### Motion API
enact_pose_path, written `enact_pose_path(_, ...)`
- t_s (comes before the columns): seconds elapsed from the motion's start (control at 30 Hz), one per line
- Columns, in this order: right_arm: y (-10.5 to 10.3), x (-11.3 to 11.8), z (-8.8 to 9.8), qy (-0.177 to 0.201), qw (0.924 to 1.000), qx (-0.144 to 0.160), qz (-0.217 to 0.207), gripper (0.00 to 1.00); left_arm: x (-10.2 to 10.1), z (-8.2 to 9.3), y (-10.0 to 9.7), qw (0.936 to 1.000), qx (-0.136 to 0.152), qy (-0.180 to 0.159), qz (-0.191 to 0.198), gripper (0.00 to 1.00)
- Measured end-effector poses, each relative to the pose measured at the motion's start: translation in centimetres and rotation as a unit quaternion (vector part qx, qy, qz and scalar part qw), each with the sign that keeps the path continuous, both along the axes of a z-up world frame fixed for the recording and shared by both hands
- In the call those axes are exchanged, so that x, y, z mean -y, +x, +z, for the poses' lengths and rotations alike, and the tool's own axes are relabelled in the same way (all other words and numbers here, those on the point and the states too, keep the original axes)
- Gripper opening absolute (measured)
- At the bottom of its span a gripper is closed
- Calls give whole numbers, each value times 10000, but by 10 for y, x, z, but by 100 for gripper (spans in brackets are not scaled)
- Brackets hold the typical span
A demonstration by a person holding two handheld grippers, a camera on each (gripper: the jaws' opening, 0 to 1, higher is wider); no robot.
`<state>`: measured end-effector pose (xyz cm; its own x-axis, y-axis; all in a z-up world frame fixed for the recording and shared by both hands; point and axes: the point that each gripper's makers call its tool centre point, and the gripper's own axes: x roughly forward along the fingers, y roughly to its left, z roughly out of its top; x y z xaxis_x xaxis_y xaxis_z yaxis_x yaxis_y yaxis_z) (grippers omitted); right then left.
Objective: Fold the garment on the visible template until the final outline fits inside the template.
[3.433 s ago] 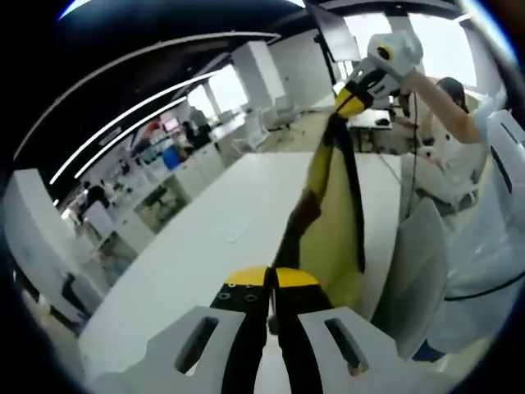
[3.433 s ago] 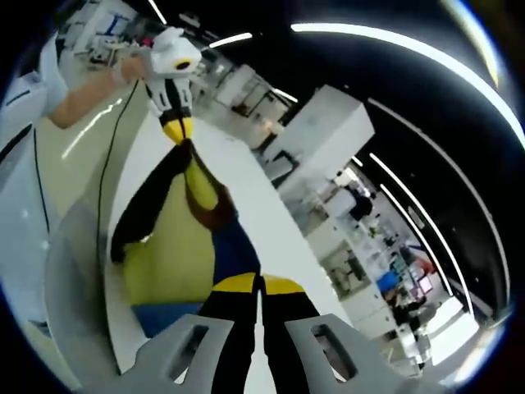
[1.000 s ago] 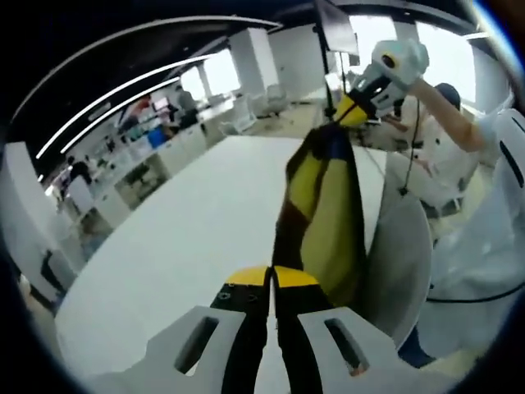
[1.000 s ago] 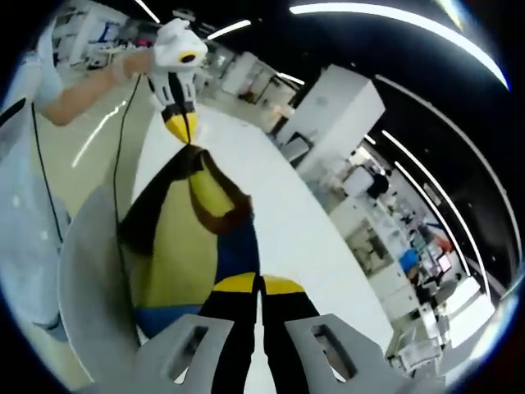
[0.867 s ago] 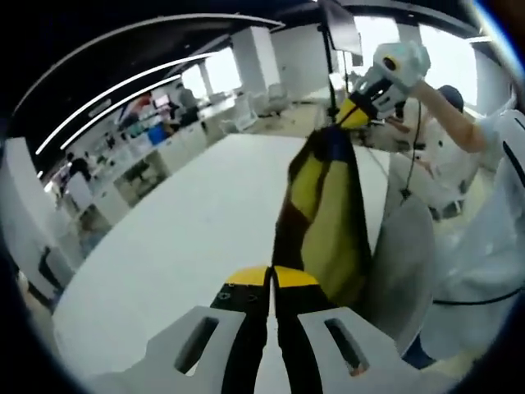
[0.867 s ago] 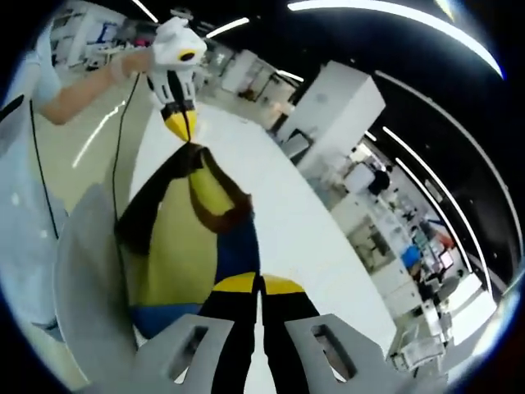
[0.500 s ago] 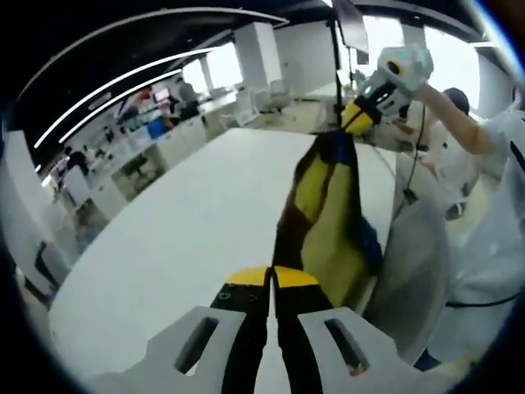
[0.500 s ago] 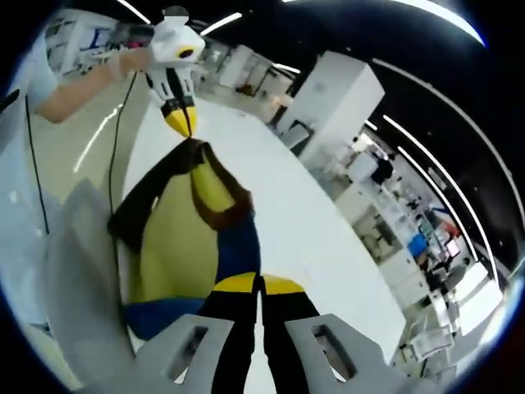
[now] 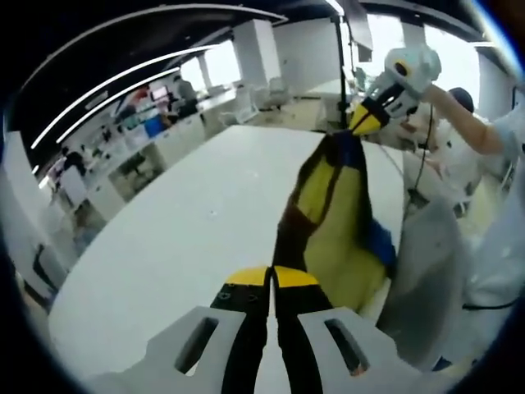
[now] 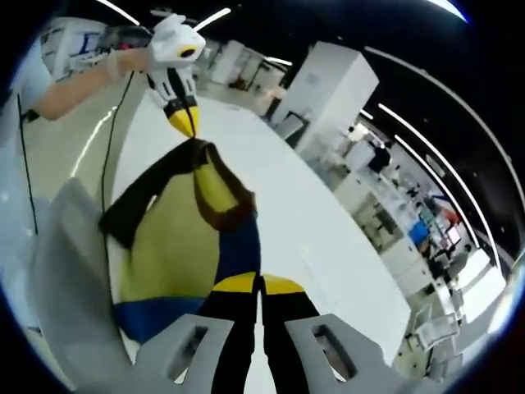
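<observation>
The yellow, black and blue fabric garment point(image 9: 332, 222) hangs stretched between the two claws, above the long white table point(image 9: 180, 238). In the left gripper view it runs forward from the left gripper point(image 9: 271, 277) up to the right gripper point(image 9: 367, 123) ahead and to the right, with the table spreading left of the claw and a grey chair back point(image 9: 422, 287) to its right. In the right gripper view the garment point(image 10: 176, 238) reaches from the right gripper point(image 10: 259, 284) to the left gripper point(image 10: 184, 123) ahead on the left, table point(image 10: 320, 238) to the right
</observation>
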<state>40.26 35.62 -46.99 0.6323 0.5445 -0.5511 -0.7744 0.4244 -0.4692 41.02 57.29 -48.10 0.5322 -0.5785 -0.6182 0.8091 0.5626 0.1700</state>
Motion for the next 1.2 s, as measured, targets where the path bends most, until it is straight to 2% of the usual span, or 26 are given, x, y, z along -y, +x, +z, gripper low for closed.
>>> enact_pose_path(0.43, 30, 4, -15, 25, 9997, -110, -205, 1, 5, -16, 33, 10000, -74, 54, 25, 0)
enact_pose_path(0.57, 42, 6, -24, 6, 9996, -151, -239, 1, 5, -23, 45, 9999, -97, 78, 55, 0)
enact_pose_path(0.87, 53, 8, -43, 19, 9986, -375, -385, 1, 13, -40, 66, 9997, -159, 210, 17, 0)
enact_pose_path(0.97, 67, 13, -51, -21, 9981, -455, -421, 1, 18, -49, 75, 9994, -237, 250, -21, 0)
enact_pose_path(1.2, 81, 15, -69, -71, 9971, -630, -420, 1, 20, -68, 87, 9983, -455, 370, -7, 0)
